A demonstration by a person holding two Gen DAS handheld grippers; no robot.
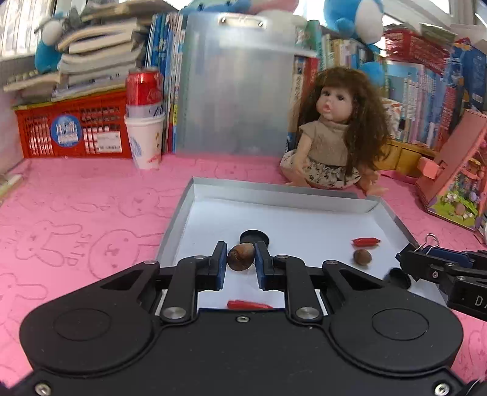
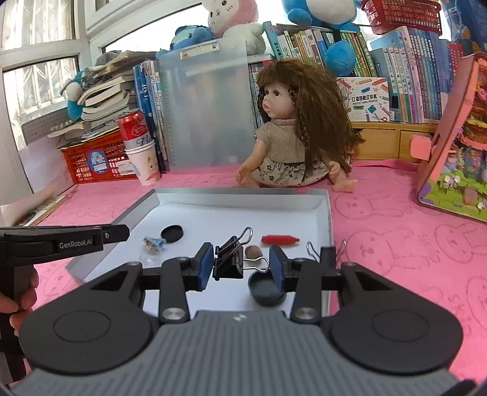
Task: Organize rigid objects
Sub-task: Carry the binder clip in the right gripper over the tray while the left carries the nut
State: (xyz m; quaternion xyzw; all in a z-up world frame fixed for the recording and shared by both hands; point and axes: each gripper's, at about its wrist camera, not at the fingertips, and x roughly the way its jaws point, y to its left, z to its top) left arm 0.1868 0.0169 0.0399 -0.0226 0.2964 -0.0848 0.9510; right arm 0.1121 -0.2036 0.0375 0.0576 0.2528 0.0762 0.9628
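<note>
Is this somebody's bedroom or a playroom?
Probably a child's room or play corner: a doll sits on a pink bunny-print cover, with plush toys above shelves of books.

Counter [image 2: 395, 243] covered in a pink cloth embossed with rabbits. At 12 o'clock, rows of upright books [image 2: 411, 70] with plush toys [image 2: 231, 21] above; at 10 o'clock, barred windows [image 2: 39, 79] admit daylight over a red crate [image 1: 70, 128] under stacked books

Doll [image 2: 292, 134] sits on pink bunny-print tablecloth [image 1: 76, 219]. Red can [image 1: 143, 86] in stacked paper cups [image 1: 145, 140], beside red crate [image 1: 70, 131]. Translucent clipboard [image 1: 234, 88] leans on books [image 2: 420, 70]; plush toys [image 2: 234, 18] above.
</note>
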